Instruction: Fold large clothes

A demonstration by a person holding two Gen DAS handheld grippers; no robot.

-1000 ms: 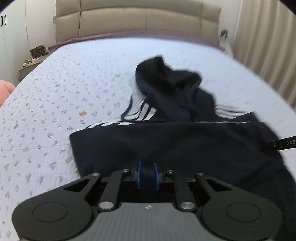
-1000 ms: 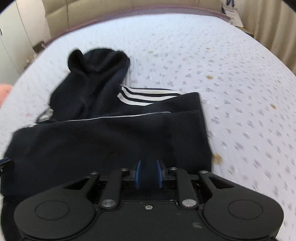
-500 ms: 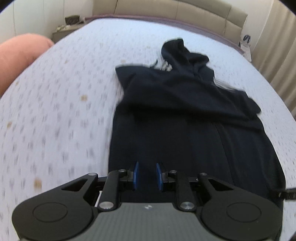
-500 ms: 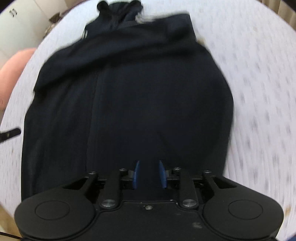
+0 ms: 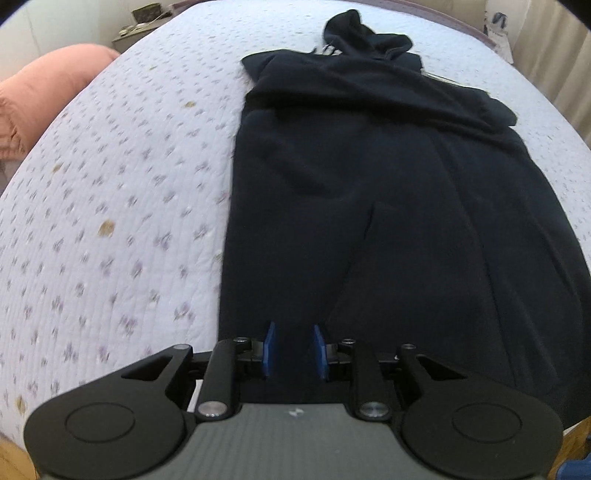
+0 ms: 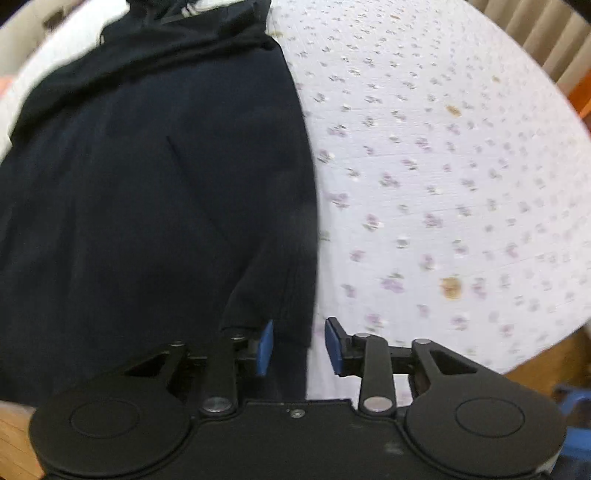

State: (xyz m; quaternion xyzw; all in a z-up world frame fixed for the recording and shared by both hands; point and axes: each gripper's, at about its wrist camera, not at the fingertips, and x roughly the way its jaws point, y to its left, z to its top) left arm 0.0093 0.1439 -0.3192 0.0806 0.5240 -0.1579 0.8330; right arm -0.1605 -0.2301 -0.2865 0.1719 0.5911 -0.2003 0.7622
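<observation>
A large black hooded jacket [image 5: 369, 177] lies stretched lengthwise on the bed, hood at the far end, hem near me. It also fills the left half of the right wrist view [image 6: 155, 184]. My left gripper [image 5: 293, 349] is at the hem's left part, its blue pads apart with the cloth between them. My right gripper [image 6: 299, 345] is open at the hem's right corner, and the cloth edge hangs between its pads.
The bed has a white quilt with small purple flowers [image 5: 110, 221], also in the right wrist view [image 6: 443, 184]. A pink pillow [image 5: 44, 88] lies at the far left. Beige curtains [image 6: 535, 33] hang at the right. Wooden floor [image 6: 546, 354] shows below the bed edge.
Both grippers have pulled the hem back toward the bed's near edge, which stretched the jacket out flat. Both pairs of pads have opened, the right wider.
</observation>
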